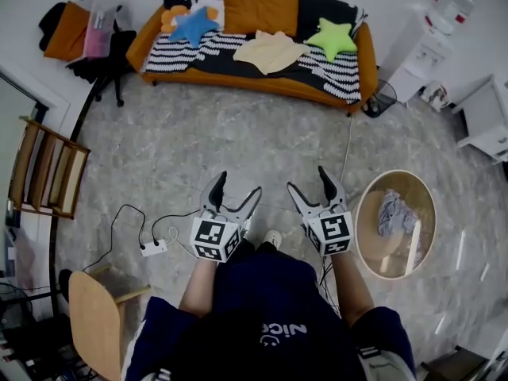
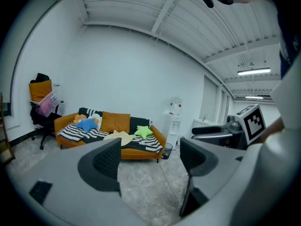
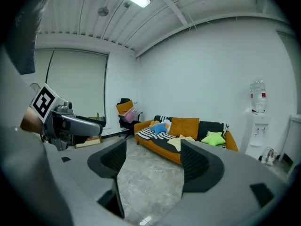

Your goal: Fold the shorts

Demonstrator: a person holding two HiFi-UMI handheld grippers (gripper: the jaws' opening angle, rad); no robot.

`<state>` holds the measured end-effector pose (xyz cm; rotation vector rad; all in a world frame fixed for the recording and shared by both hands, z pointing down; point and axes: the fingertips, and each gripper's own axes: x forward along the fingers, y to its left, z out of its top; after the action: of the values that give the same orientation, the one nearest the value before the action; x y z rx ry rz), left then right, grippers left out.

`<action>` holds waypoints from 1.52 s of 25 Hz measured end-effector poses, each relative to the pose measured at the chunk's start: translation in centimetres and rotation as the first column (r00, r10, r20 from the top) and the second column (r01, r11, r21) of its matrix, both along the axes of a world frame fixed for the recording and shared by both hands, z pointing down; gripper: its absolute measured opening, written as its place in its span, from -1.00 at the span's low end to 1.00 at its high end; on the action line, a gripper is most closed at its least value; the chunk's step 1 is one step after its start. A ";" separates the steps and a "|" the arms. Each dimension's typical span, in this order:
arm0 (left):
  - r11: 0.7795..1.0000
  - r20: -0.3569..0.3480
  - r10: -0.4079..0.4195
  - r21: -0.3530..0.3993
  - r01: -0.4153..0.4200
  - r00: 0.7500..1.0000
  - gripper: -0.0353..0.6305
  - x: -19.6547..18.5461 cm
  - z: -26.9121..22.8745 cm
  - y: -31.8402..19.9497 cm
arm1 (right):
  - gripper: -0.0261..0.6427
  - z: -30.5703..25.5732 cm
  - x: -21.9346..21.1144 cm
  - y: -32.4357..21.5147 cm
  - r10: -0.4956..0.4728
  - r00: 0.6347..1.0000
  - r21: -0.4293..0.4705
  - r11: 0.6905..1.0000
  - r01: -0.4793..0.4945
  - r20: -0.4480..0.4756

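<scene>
Shorts (image 1: pixel 270 51) on sofa (image 1: pixel 238 78), well apart from left hand-held gripper (image 1: pixel 240 182)

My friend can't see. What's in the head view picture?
A person holds a left gripper and a right gripper, both open and empty, above a grey stone floor. Ahead stands an orange sofa with star cushions and a pale yellow garment on it; a round basket holding crumpled cloth sits on the right.

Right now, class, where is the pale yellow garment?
In the head view, the pale yellow garment lies mid-seat on the orange sofa at the top, between the blue star cushion to its left and the green star cushion to its right.
</scene>
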<state>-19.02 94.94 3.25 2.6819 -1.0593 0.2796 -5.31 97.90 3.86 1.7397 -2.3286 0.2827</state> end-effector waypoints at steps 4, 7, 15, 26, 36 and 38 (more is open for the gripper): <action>1.000 -0.010 -0.012 0.004 0.012 1.000 0.23 -0.2 0.0 0.0 | 0.12 0.5 0.1 0.2 -0.002 1.000 -0.017 1.000 0.001 -0.027; 0.999 -0.028 -0.031 0.003 0.032 0.999 0.22 -0.3 0.1 0.0 | 0.10 1.1 0.5 0.1 0.006 1.000 -0.026 1.000 -0.006 -0.031; 0.996 -0.078 -0.088 -0.029 0.086 0.993 0.22 -2.0 1.3 -3.6 | 0.06 1.9 0.2 -3.0 0.028 0.999 -0.030 0.999 -0.028 -0.027; 0.999 -0.052 0.045 -0.024 -0.047 0.998 0.21 -0.1 2.9 -16.1 | 0.03 3.0 -0.2 -14.6 0.057 0.995 -0.069 0.996 -0.063 -0.079; 0.983 -0.014 0.186 -0.001 -0.186 0.982 0.18 0.5 2.6 -26.3 | 0.00 3.1 -1.8 -24.5 0.142 0.987 -0.061 0.987 -0.146 -0.069; 0.981 -0.012 0.195 0.000 -0.195 0.981 0.18 0.6 2.7 -27.4 | 0.00 3.2 -1.8 -25.4 0.153 0.986 -0.055 0.986 -0.157 -0.067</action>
<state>-18.40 67.51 5.95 2.7860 -0.7924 0.2985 -7.09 72.46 7.05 1.8758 -2.1223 0.3162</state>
